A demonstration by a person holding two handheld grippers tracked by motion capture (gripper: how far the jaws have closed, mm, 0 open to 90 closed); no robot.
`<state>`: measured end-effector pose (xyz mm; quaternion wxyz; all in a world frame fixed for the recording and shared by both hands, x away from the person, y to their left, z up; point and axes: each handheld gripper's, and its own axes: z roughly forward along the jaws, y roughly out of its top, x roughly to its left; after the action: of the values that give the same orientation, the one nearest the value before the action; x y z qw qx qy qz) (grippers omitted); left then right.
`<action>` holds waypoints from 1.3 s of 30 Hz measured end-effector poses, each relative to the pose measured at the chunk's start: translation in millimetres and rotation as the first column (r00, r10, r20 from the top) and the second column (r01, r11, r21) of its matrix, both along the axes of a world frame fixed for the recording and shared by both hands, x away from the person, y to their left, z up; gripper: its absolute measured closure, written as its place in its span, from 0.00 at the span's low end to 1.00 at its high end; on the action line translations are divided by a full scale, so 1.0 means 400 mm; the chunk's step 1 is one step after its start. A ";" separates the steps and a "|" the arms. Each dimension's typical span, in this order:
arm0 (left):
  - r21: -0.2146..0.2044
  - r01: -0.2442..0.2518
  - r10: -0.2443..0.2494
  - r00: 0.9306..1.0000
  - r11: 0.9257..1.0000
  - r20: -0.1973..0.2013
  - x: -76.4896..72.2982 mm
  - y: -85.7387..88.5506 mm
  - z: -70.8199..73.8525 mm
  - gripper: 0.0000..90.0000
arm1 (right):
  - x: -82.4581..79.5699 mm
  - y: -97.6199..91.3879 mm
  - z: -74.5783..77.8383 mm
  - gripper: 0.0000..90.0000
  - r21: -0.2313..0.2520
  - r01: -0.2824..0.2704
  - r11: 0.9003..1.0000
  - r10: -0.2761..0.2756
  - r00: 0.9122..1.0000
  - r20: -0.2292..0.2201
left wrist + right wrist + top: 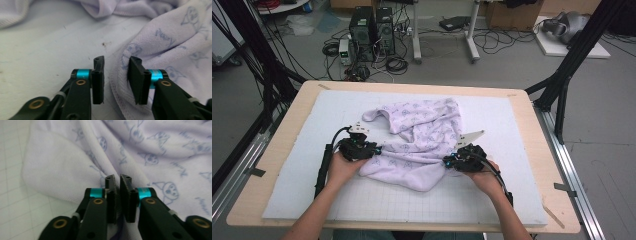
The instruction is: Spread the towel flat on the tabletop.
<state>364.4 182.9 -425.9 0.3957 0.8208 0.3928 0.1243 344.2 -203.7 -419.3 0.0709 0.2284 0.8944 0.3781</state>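
Lilac cloth: a pale purple garment (419,145) with small printed figures lies crumpled at the middle of the mat, its near hem between the two grippers.
Left gripper (373,149): at about 9 o'clock of the garment. In the left gripper view its jaws stand apart with a clear gap; a stitched hem fold (120,75) sits in that gap against the right-hand pad, while the other pad is clear of it. Released, not pinching.
Right gripper (447,162): at about 4 o'clock of the garment. In the right gripper view the jaws are nearly together with a thin ridge of cloth (117,195) pinched between the pads. Clenched on the garment.
Writing: the print (170,188) shows little hatted faces with short scribbled words beside them; the words are too blurred to read.
Edges: the garment's rounded near edge (424,186) points toward 6 o'clock; a sleeve-like flap (377,116) reaches toward 11 o'clock.
Open room: the white gridded mat (492,200) is bare from 4 to 8 o'clock and along both sides; the wooden table (539,150) rim frames it.
Beyond: computer towers (372,32) and cables on the floor at 12 o'clock.
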 end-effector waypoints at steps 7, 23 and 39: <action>-0.004 0.071 -0.070 0.994 0.997 0.089 -0.088 0.030 0.081 0.56 | -0.082 -0.027 0.071 0.76 0.059 -0.017 0.998 0.012 0.996 0.084; 0.095 0.211 -0.211 0.977 0.973 -0.006 -0.129 -0.016 -0.029 0.69 | -0.088 0.070 -0.041 0.69 -0.062 -0.082 0.995 0.084 0.996 0.031; 0.036 0.260 -0.263 0.960 0.965 0.101 -0.268 0.014 0.114 0.95 | -0.182 -0.004 0.106 0.94 0.059 -0.182 0.982 0.177 0.981 0.075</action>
<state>257.2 188.7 -380.2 0.4197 0.8621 0.2582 0.1183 271.3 -205.4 -376.8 0.0599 0.1357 0.8954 0.4198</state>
